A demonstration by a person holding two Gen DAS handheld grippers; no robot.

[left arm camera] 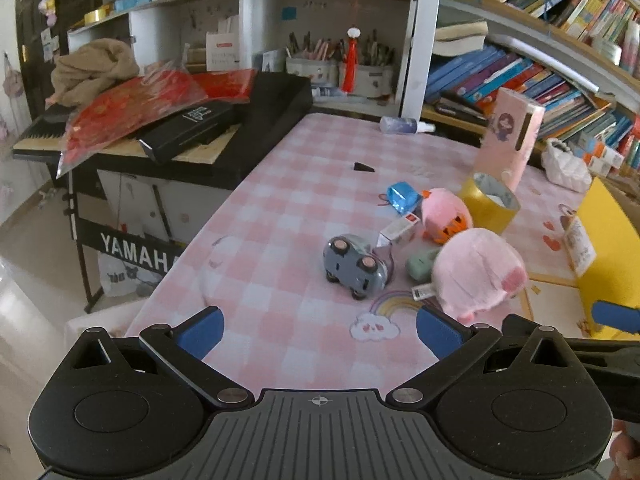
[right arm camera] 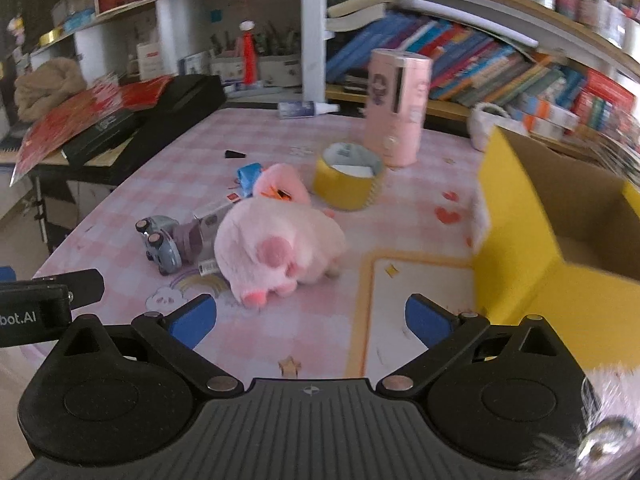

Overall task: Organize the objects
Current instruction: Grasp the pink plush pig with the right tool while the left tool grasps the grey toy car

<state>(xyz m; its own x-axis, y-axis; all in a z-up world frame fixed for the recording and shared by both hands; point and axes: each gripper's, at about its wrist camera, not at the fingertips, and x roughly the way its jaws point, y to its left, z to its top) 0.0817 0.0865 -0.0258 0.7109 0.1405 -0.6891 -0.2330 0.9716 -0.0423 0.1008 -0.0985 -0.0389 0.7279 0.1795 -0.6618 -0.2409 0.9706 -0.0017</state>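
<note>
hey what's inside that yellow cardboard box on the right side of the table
From the right wrist view, the open yellow cardboard box shows only bare brown inner walls and a patch of floor. Its near yellow wall hides the rest of the bottom, so anything lying there cannot be seen.

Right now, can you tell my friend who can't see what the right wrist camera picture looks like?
The open right gripper hovers over a pink checked table, empty, facing a big pink plush toy lying on its side. A grey toy car lies left of the plush, a yellow tape roll sits behind it, and an open yellow box stands on the right.
</note>
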